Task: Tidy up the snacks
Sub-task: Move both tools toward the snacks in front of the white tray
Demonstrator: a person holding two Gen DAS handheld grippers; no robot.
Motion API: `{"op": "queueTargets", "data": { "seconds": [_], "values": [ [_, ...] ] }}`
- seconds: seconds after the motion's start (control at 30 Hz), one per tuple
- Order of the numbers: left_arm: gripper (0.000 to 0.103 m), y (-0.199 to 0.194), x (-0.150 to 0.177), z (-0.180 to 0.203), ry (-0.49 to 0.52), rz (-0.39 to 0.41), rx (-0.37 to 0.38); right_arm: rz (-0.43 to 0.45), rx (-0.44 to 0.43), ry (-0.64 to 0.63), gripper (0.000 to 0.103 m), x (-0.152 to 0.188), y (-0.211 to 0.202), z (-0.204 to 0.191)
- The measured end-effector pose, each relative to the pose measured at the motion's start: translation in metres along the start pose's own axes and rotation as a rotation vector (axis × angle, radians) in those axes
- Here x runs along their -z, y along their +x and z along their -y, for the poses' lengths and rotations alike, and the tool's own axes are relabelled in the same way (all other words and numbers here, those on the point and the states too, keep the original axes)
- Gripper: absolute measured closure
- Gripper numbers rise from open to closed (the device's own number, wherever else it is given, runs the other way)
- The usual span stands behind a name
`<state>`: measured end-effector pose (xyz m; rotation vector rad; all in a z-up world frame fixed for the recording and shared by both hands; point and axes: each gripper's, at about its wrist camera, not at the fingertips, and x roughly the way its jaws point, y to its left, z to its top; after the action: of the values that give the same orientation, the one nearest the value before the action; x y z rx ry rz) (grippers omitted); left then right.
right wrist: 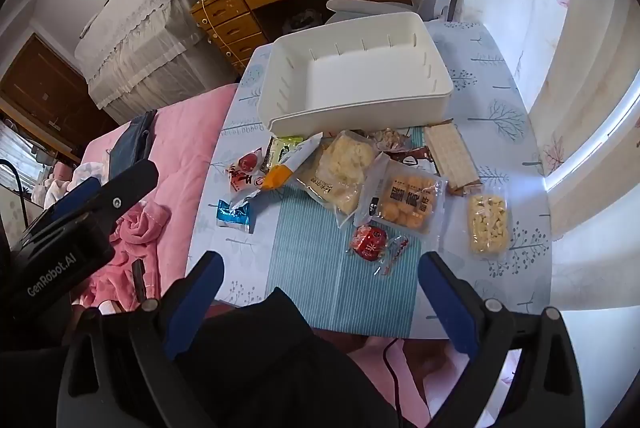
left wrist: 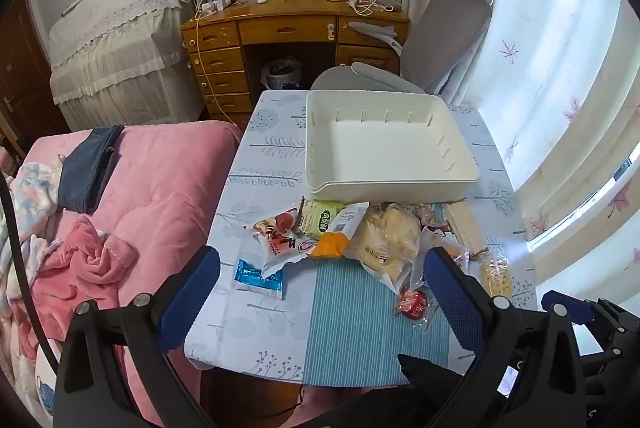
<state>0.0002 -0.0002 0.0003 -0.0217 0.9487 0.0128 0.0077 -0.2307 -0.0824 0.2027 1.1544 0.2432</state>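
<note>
An empty white bin stands at the far side of a small table. In front of it lie several wrapped snacks: a red-and-white packet, a blue foil packet, a yellow pastry bag, a round red sweet, an orange-ball pack and a pale puffed bar. My left gripper hovers open above the near table edge, nothing between its fingers. My right gripper is open too, just short of the red sweet.
A pink-covered bed borders the table's left side. A grey office chair and a wooden desk stand behind the table. Curtains hang on the right. A striped blue runner crosses the table's near half.
</note>
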Motion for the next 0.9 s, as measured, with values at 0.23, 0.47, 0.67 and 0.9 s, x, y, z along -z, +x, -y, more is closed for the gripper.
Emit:
{"op": "queueTargets", "data": {
  "seconds": [0.23,0.47,0.67,0.9],
  "values": [
    [0.002,0.006,0.001,0.003,0.004,-0.002,-0.001,-0.003,0.003,0.001,0.005,0.002,0.002,-0.003],
    [0.002,0.005,-0.001,0.004,0.004,-0.006,0.000,0.004,-0.007,0.001,0.005,-0.001,0.003,0.001],
    [0.002,0.009,-0.002,0.006,0.005,-0.008,0.010,0.002,-0.007,0.008,0.005,-0.002,0.003,0.003],
    [0.002,0.015,-0.005,0.005,-0.006,-0.009,0.016,0.032,-0.006,0.013,0.005,-0.009,0.001,0.005]
  ]
}}
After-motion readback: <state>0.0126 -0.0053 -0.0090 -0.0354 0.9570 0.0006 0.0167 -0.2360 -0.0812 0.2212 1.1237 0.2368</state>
